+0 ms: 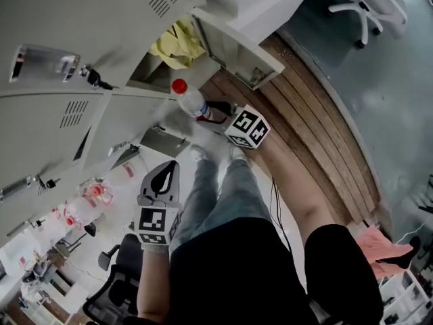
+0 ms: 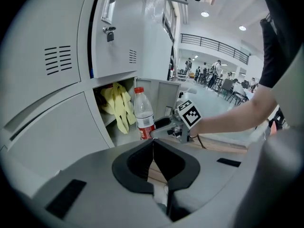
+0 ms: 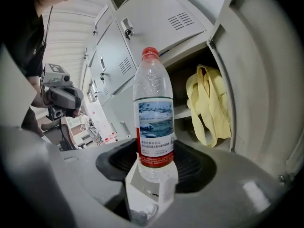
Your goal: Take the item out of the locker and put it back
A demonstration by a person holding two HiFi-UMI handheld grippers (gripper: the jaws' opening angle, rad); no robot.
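Note:
A clear water bottle (image 1: 190,100) with a red cap and a red-and-blue label stands upright between the jaws of my right gripper (image 1: 205,114), which is shut on its lower part just outside the open locker (image 1: 150,77). In the right gripper view the bottle (image 3: 154,118) fills the middle, with the right gripper (image 3: 154,167) clamped round its base. My left gripper (image 1: 164,176) hangs lower, away from the locker, its jaws shut with nothing between them. The left gripper view shows the left gripper (image 2: 153,148), the bottle (image 2: 143,112) and the right gripper (image 2: 164,126) in front of the compartment.
A yellow cloth (image 1: 177,46) hangs inside the open compartment, also seen as the yellow cloth (image 3: 207,103). The locker door (image 1: 237,42) stands open to the right. Closed grey lockers (image 1: 61,120) surround it. A wooden floor strip (image 1: 304,120) lies below, and an office chair (image 1: 365,9) stands farther off.

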